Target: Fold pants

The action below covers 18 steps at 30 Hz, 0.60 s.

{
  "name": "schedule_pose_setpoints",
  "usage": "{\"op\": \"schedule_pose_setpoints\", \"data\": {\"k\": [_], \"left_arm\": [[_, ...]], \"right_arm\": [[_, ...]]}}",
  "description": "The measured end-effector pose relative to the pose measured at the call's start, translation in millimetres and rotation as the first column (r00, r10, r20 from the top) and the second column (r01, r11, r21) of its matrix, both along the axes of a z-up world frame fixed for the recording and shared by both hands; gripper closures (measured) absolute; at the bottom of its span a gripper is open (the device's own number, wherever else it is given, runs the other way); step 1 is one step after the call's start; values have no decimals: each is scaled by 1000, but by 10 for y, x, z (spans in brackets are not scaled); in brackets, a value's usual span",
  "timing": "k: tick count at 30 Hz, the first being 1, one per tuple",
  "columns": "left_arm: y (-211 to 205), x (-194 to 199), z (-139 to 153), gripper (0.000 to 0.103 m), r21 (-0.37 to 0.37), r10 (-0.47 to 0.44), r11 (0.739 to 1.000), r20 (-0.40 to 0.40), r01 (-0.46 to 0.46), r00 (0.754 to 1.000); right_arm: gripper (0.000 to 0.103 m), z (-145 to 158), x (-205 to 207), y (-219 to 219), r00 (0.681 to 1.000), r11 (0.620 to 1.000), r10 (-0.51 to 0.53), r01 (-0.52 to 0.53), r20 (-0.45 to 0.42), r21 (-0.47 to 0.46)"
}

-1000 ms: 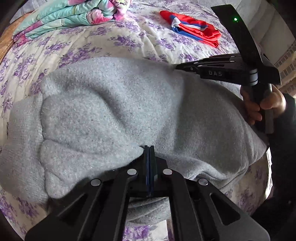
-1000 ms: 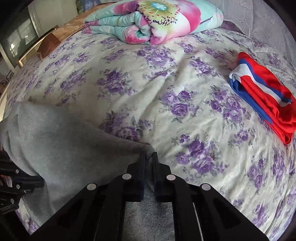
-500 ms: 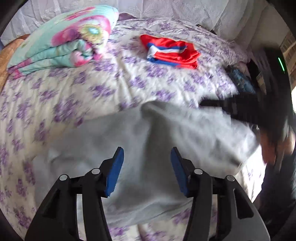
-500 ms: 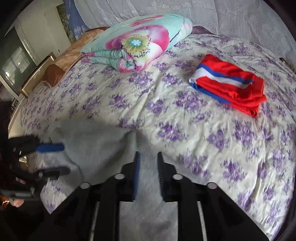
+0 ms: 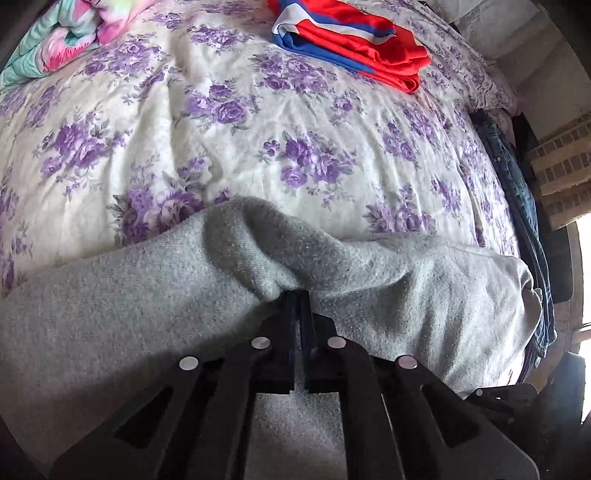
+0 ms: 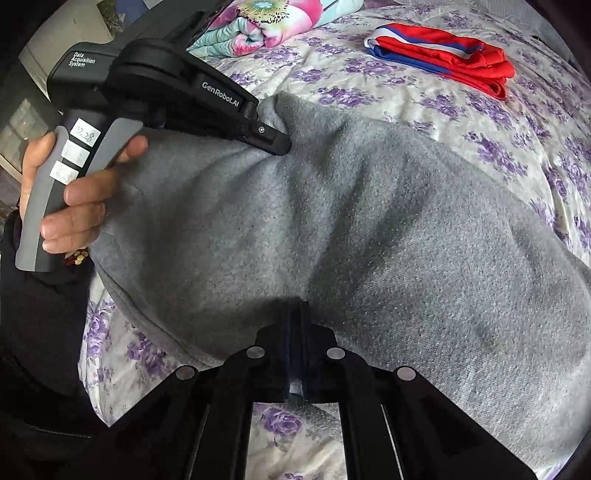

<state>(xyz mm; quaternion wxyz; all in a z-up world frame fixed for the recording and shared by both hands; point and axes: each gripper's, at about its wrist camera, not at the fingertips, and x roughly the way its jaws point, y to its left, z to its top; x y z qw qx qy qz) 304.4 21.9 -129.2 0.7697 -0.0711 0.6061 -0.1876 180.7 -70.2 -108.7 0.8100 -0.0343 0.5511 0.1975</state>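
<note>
The grey pants lie bunched across the near part of the bed. In the left wrist view my left gripper is closing on a raised fold of the grey cloth, its pads pressed together with fabric pinched between them. From the right wrist view, that left gripper grips the far edge of the pants, held by a hand. My right gripper is shut on the near edge of the pants, with a strip of cloth showing between its fingers.
The bed has a white cover with purple flowers. A folded red, white and blue garment lies at the far right. A floral quilt sits at the far left. Blue jeans hang at the bed's right edge.
The left gripper opened, moved across the bed and shut again on a fold of the pants. The right gripper travelled with the cloth and now views the pants spread before it.
</note>
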Motion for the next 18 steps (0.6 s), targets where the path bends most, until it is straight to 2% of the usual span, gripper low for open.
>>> {"op": "schedule_pose_setpoints", "data": {"k": [2,3,4,6,8,10,11,13,15,16,18], "left_arm": [[-32,-44,13,100,14,-9,1000,31,9,999],[-39,-79,31,100,28,-15,1000,49,13,999],[-39,-122,56,100,44,-21,999,64,19,998],[-46,-273,144,100,48,-38,998,71,35,997],[-33,-494,280,98,29,-67,998,103,64,992],[1,-801,376,93,50,-71,997,149,65,986],[30,-929,384,88,52,-70,997,162,62,984],[126,-1168,329,86,50,-59,997,172,51,983],[216,-1293,202,86,66,-36,998,159,25,987],[250,-1331,119,86,81,-28,997,149,17,988],[331,-1394,19,86,61,-17,998,141,9,990]], "right_arm": [[95,85,-70,-9,999,1000,-24,24,20,-2],[84,163,-130,-66,998,998,-54,53,25,18],[64,251,-194,-147,996,996,-81,79,35,47],[41,472,-387,-423,983,982,-163,154,89,107],[34,649,-615,-788,949,955,-284,268,135,125],[27,755,-847,-1344,880,884,-457,433,131,177],[25,764,-958,-1621,836,835,-538,509,112,210],[22,708,-1123,-2180,735,718,-677,647,42,254],[22,549,-1211,-2610,656,614,-753,730,-56,300],[22,471,-1264,-2758,636,575,-765,745,-99,338],[22,294,-1258,-2967,608,512,-775,763,-172,395]]}}
